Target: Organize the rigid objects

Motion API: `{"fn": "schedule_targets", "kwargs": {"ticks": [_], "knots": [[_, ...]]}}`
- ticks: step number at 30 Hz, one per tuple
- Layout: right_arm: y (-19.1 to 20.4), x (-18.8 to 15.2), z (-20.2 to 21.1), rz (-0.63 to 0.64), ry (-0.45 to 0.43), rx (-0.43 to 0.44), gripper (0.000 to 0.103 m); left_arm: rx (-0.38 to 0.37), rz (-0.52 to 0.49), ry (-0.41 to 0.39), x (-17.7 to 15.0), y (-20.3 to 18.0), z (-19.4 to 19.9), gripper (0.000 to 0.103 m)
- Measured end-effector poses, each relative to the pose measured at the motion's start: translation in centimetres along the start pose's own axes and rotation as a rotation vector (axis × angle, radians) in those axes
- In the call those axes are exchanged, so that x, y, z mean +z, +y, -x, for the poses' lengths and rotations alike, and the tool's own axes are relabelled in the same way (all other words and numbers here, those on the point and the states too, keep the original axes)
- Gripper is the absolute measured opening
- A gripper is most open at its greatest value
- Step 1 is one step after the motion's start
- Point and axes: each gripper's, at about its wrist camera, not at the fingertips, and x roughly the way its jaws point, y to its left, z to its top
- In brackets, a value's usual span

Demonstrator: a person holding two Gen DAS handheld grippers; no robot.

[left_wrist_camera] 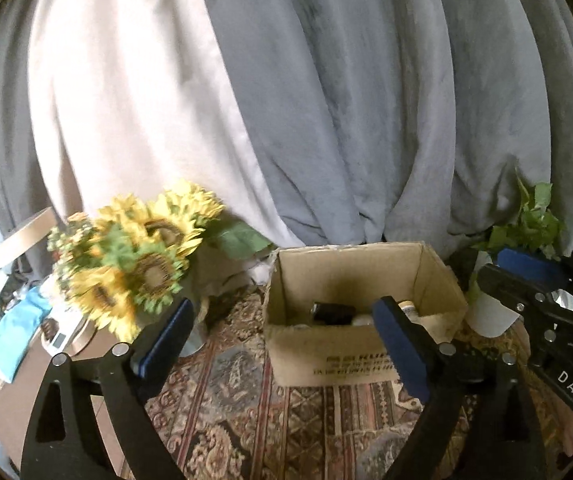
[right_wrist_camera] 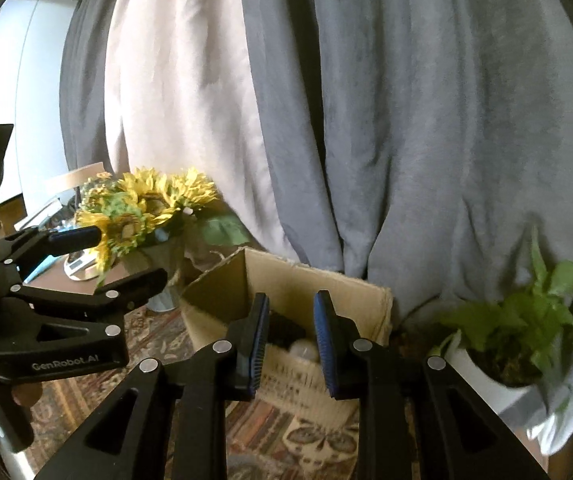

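Rigid objects, small and mixed, are held in an open brown corrugated cardboard box point(left_wrist_camera: 362, 312) set on a patterned woven table cloth point(left_wrist_camera: 246, 400), in front of grey and cream draped curtains point(left_wrist_camera: 326, 100). Listed contents, as far as visible: one dark cylindrical item point(left_wrist_camera: 332, 312) lying on its side, one pale rounded item point(right_wrist_camera: 304, 350), and one pale-lidded jar-like piece point(left_wrist_camera: 408, 307) partly hidden behind a finger; further contents cannot be told. Handling is judged as follows: items light and stiff, the smooth rounded one liable to slip or roll, the jar possibly breakable; a hold across the middle of the dark cylinder is advised, square to its long axis. The box walls are thin and are expected to flex if pushed. Left gripper point(left_wrist_camera: 282, 344): black frame, blue pads, jaws spread wide, nothing held, poised before the box front. Right gripper point(right_wrist_camera: 291, 340): same make, jaws parted by a narrower gap, nothing between them, aimed at the box opening. Adjacent items: bunch of yellow artificial sunflowers point(left_wrist_camera: 134, 260) in a pale pot to the left of the box; green leafy plant in a white pot point(right_wrist_camera: 518, 328) to the right.
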Motion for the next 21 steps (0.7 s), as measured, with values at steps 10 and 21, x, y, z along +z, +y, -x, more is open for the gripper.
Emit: {"fn": "schedule_targets", "kwargs": {"ticks": [10,21], "knots": [[1.7,-1.3,6.2,-0.030,-0.029,-0.071,0.063,0.049,0.019,-0.050,-2.0,0.8,6.7,0.103],[5.4,-2.7,13.4,-0.107,-0.068,-0.241,0.084,0.012,-0.046,-0.109,-4.1,2.8,13.5,0.103]]}}
